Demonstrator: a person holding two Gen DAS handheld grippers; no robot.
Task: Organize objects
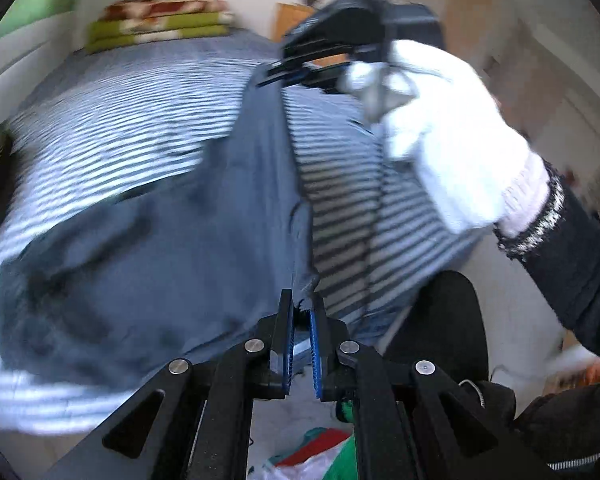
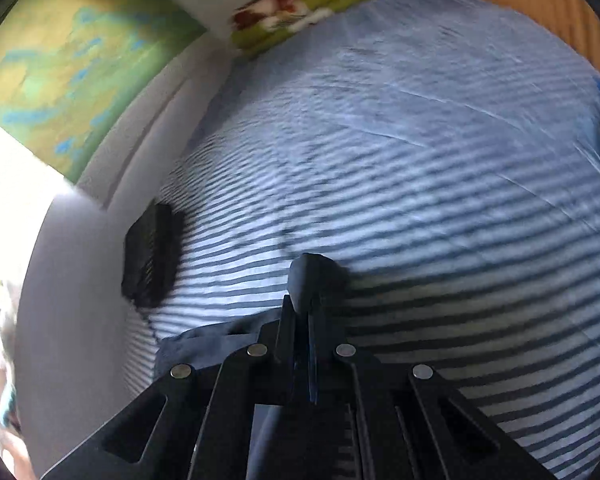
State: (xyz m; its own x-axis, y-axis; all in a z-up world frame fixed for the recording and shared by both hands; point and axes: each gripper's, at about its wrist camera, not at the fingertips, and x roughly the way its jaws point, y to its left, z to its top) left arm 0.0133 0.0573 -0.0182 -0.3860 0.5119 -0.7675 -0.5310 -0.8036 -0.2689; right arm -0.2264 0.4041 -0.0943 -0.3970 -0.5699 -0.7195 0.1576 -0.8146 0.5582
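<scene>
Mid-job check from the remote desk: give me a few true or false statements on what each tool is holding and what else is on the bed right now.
1. The left tool is shut on the dark blue cloth. True.
2. The right tool is open and holds nothing. False: it is shut on another edge of the same cloth, which hangs between the two tools.
3. The cloth lies flat and folded on the bed. False: it is lifted above the striped sheet.
4. A folded green and red blanket sits at the far end of the bed. True.
5. The hand on the right tool is bare. False: it wears a white glove.
6. A black object lies near the bed's edge by the wall. True.
</scene>
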